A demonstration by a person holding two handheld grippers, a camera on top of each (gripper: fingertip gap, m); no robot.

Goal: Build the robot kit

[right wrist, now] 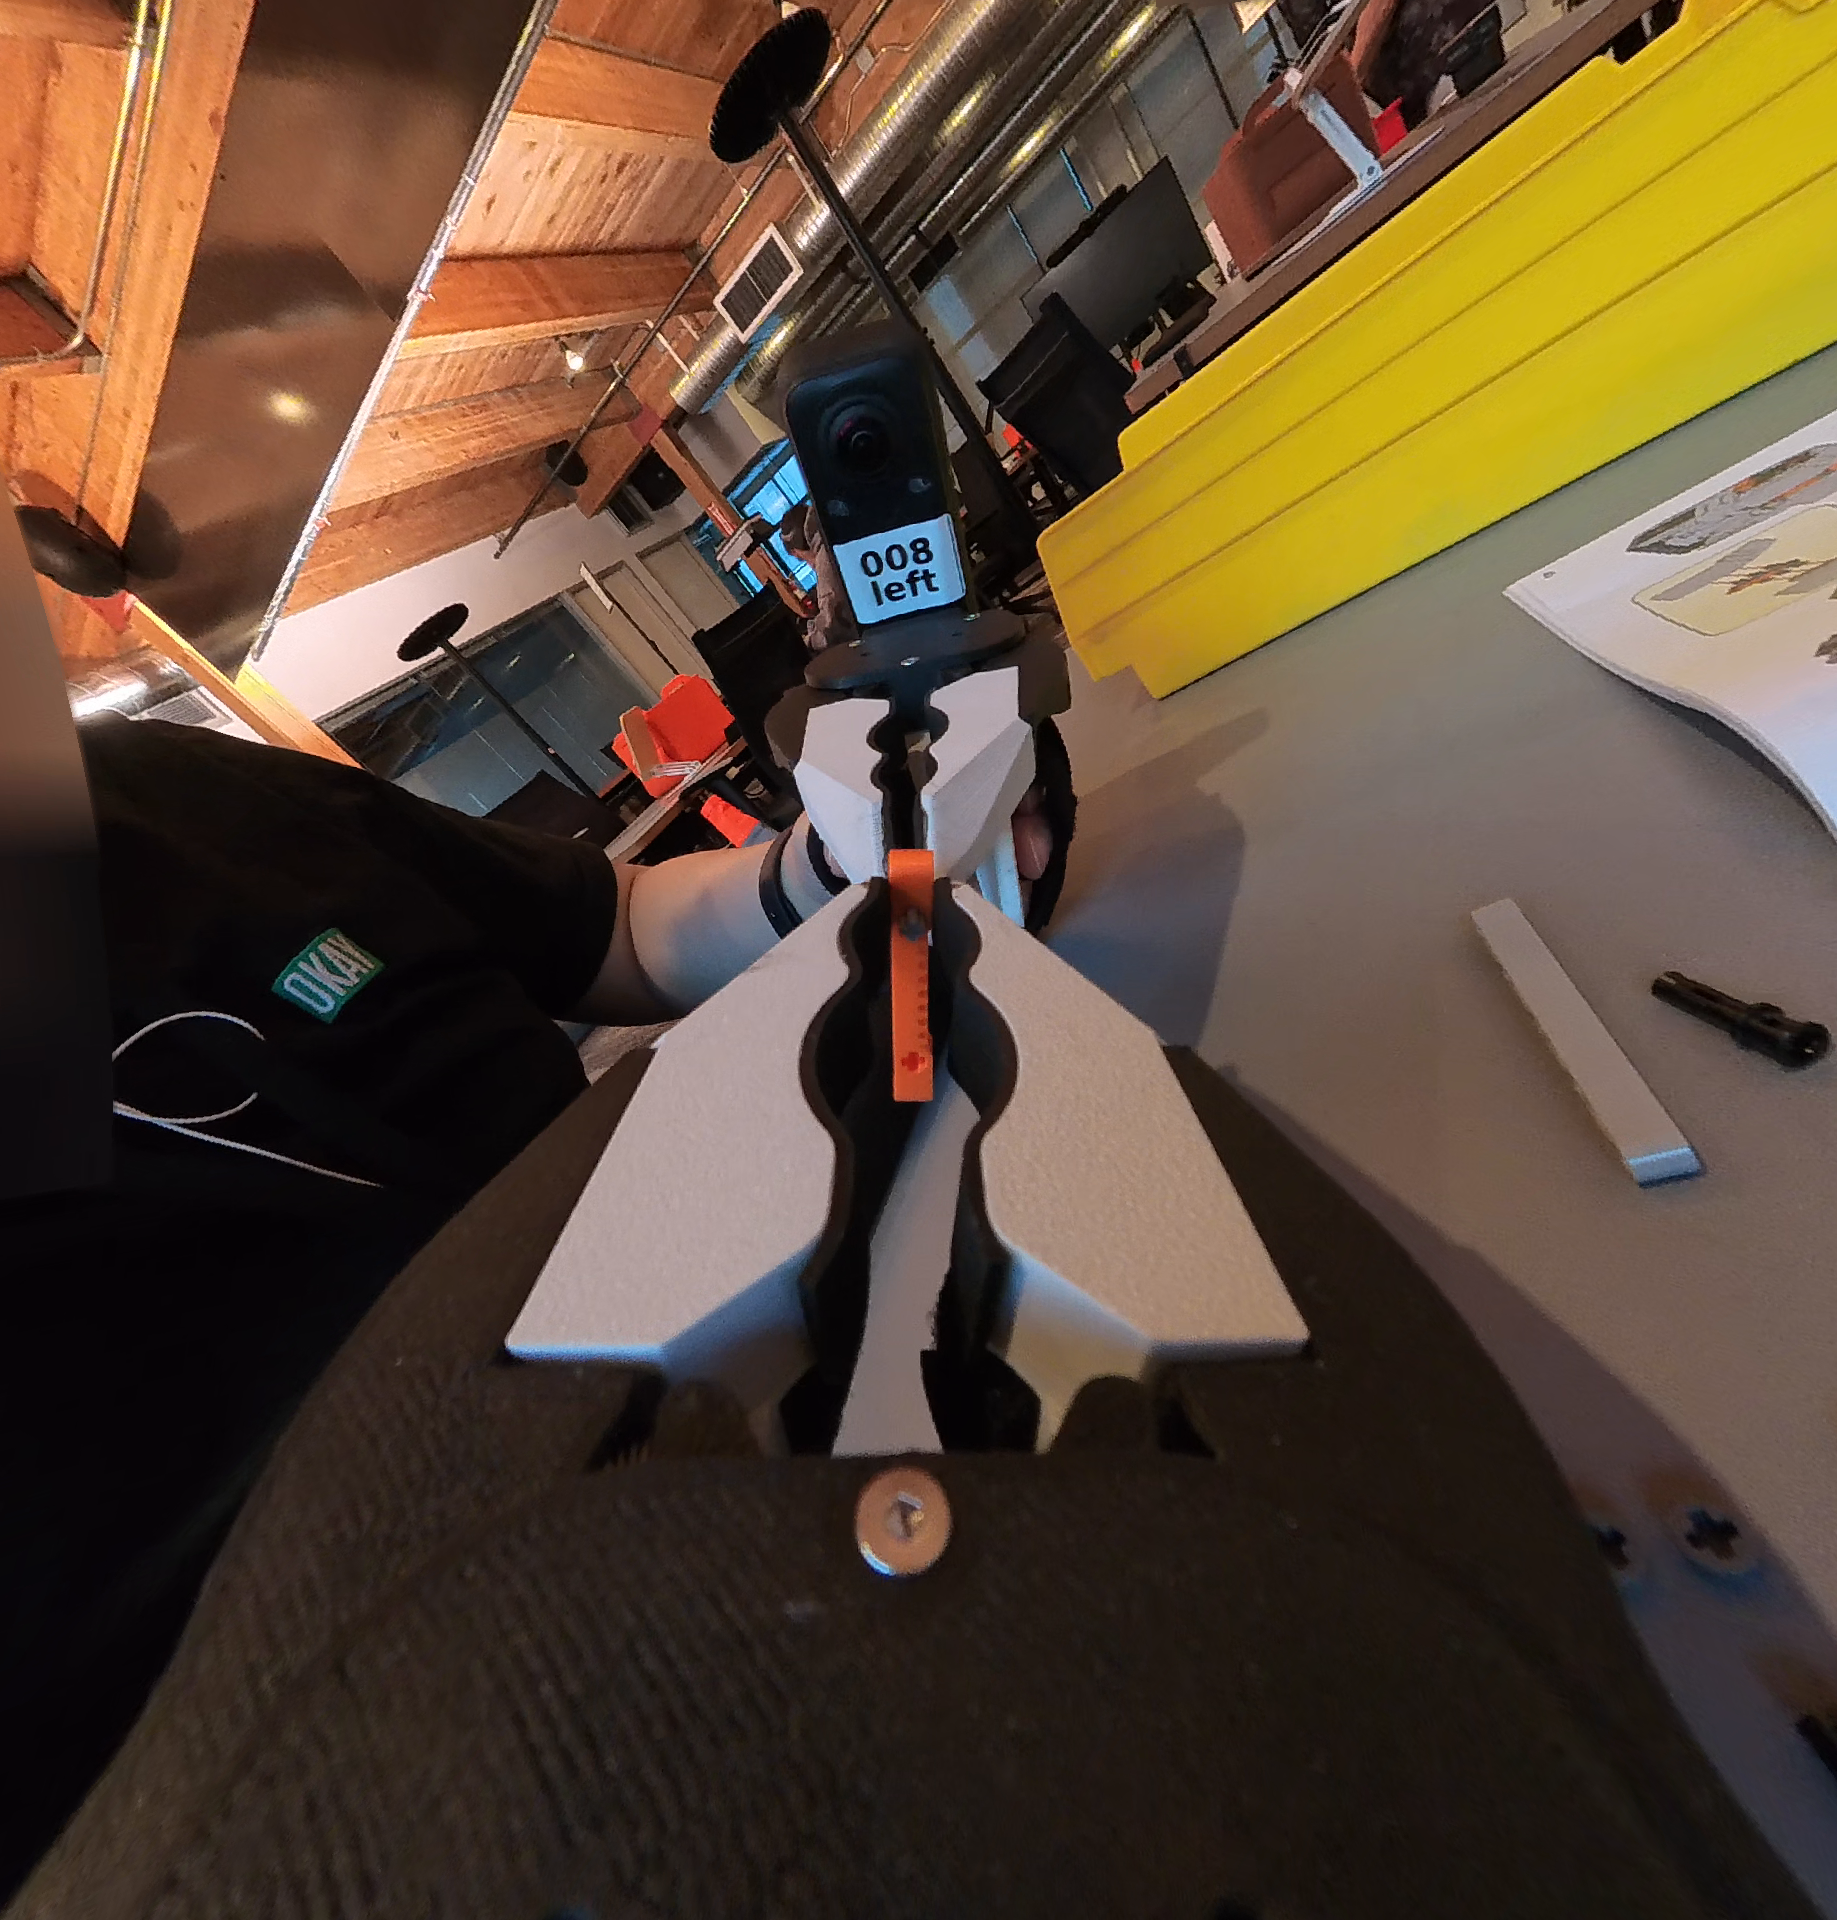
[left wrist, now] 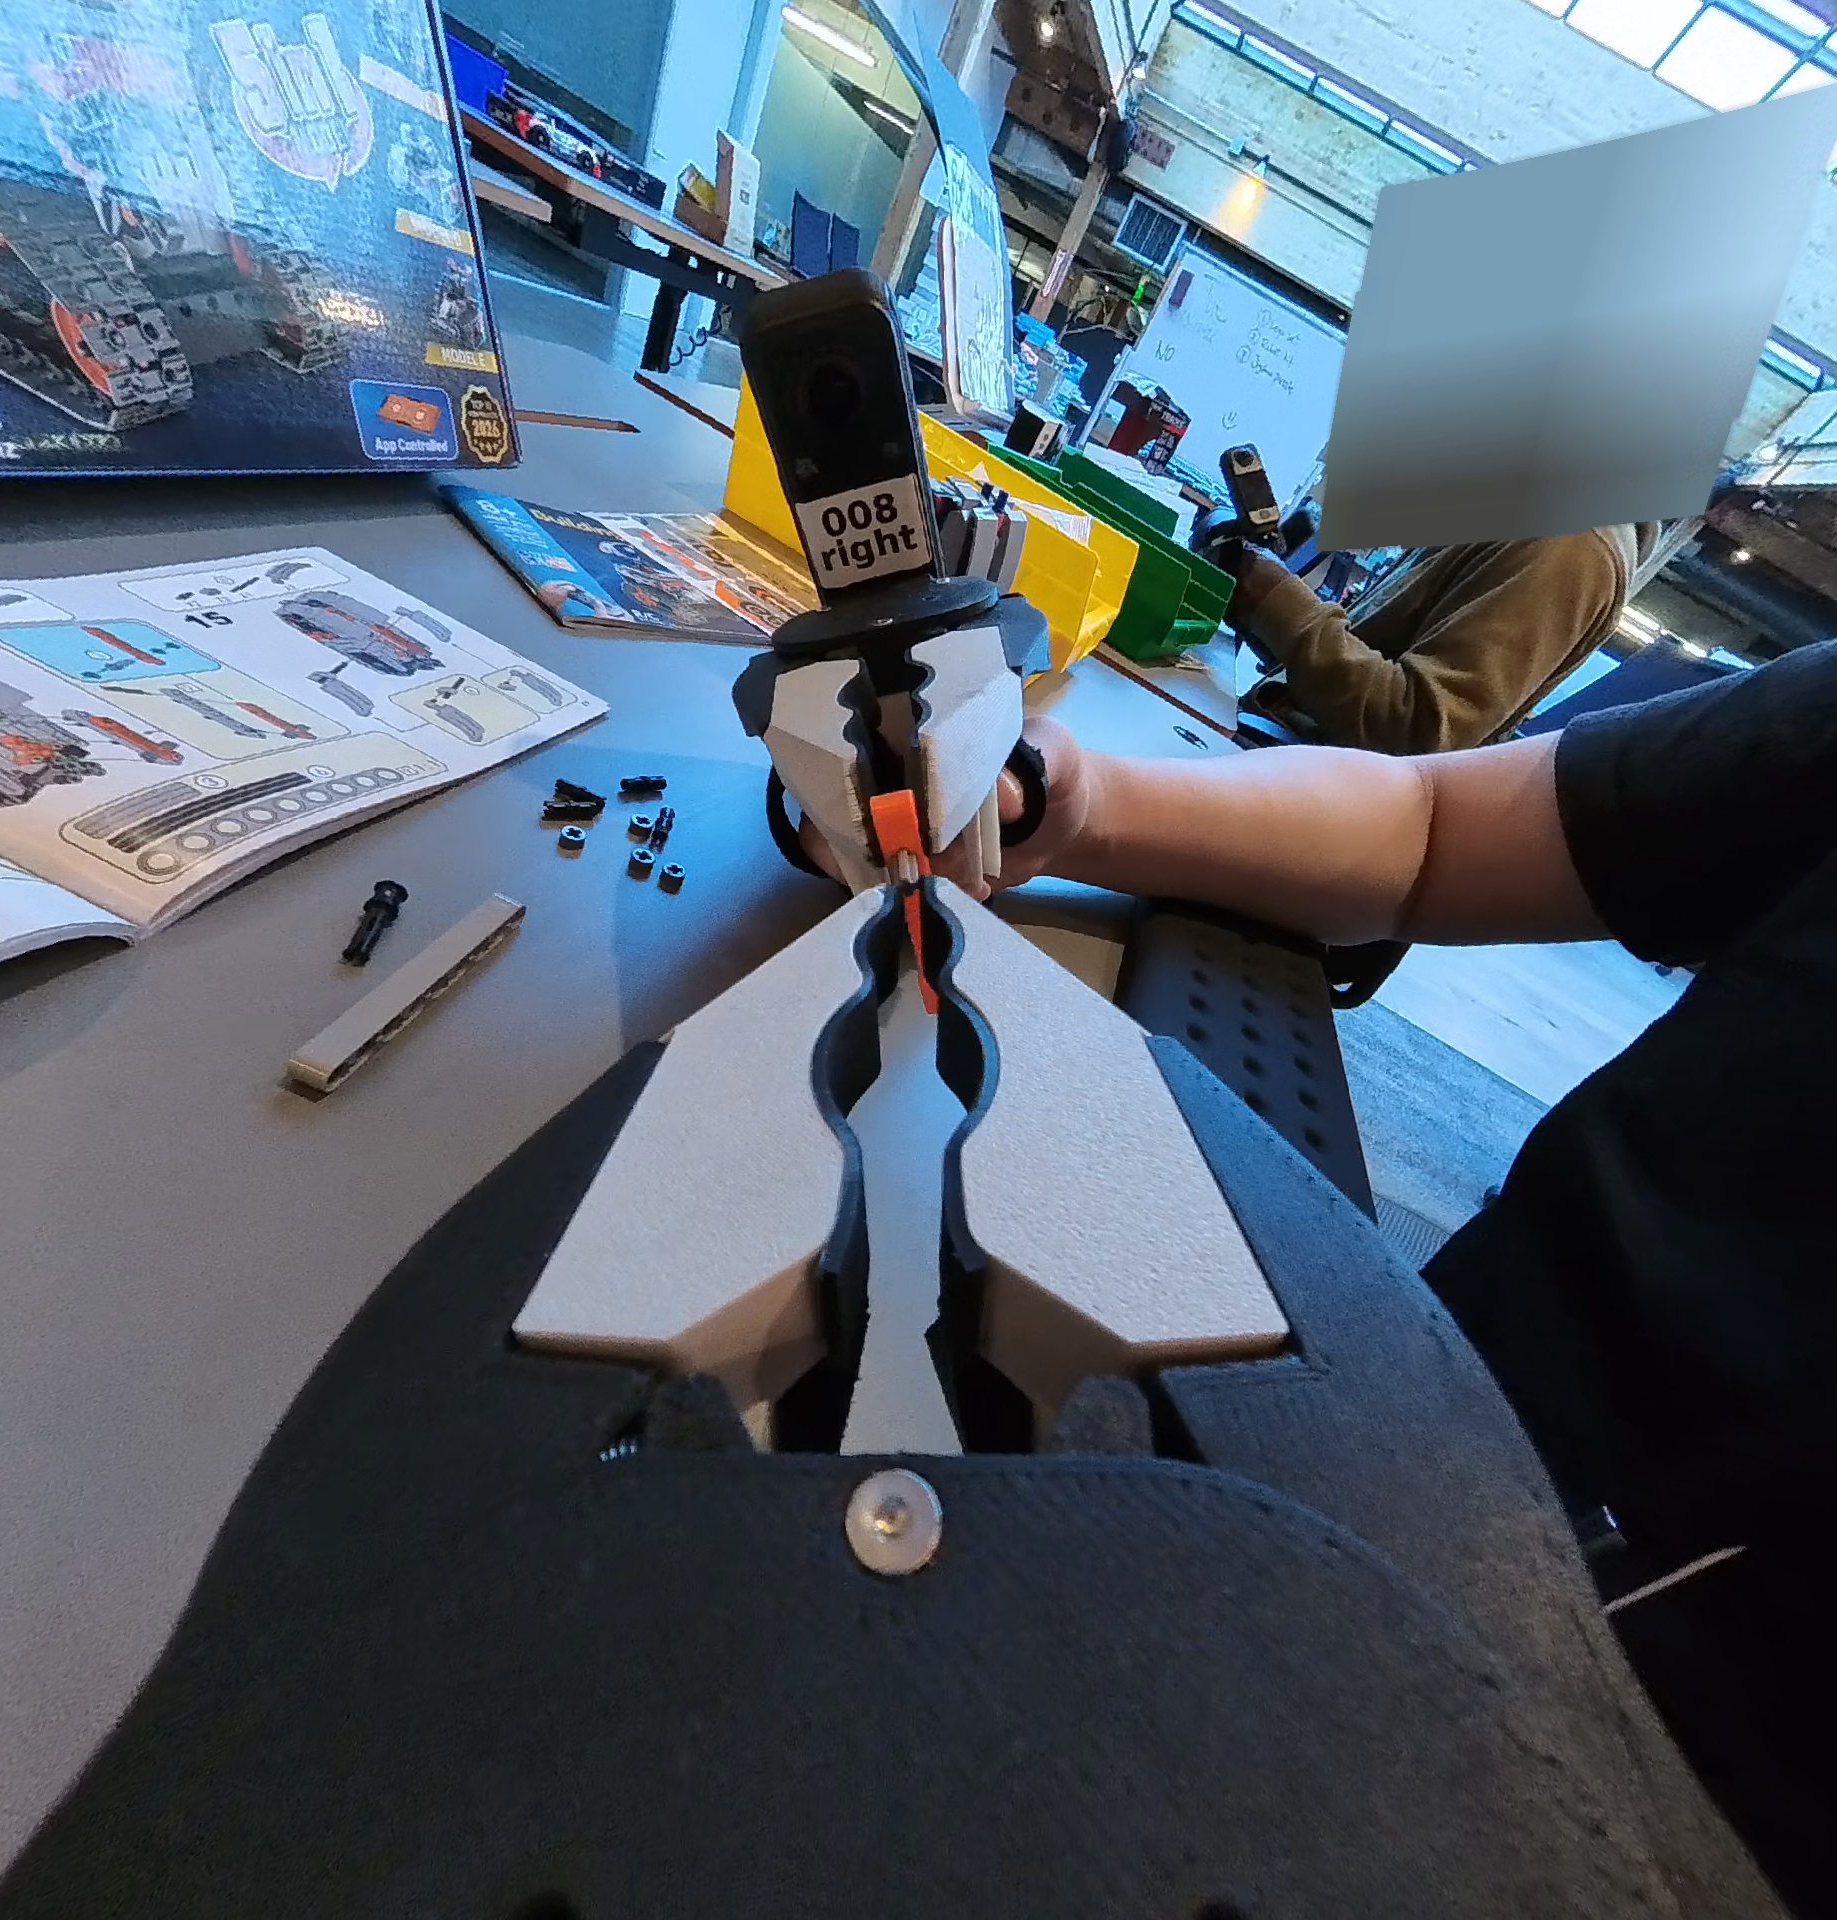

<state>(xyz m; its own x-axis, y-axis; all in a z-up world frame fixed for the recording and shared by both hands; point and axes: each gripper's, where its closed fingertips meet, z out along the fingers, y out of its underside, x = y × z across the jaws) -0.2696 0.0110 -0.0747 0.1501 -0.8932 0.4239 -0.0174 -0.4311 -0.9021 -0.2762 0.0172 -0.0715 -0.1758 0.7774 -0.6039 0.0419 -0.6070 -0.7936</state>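
A grey table (left wrist: pixel 166 1195) is carrying everything, and at its far left a large printed box (left wrist: pixel 218 229) is standing upright behind an open instruction booklet (left wrist: pixel 228 717) that is lying flat; a second booklet (left wrist: pixel 633 566) is lying beside a yellow bin (left wrist: pixel 1059 561), with a green bin (left wrist: pixel 1153 561) just past it. The two tools are facing each other tip to tip above the table's near edge. The left gripper (left wrist: pixel 909 899) is pointing away from its camera with its jaws nearly closed, clenching one end of an orange beam (left wrist: pixel 919 951), a thin slot showing between the white fingers (left wrist: pixel 748 1122) behind the tips. The right gripper (right wrist: pixel 909 904), seen along its own fingers, is likewise drawn almost together and is gripping the same orange beam (right wrist: pixel 909 997), which is running lengthwise down its slot, so the piece is being held in the air between both tools. A hand (left wrist: pixel 1039 810) is wrapping the right tool's grip. Left of the grippers, a long grey beam (left wrist: pixel 405 992) is lying flat on the table, a black pin (left wrist: pixel 374 920) just beside it, and a small scatter of black pins (left wrist: pixel 623 821) is sitting near the booklet's corner.
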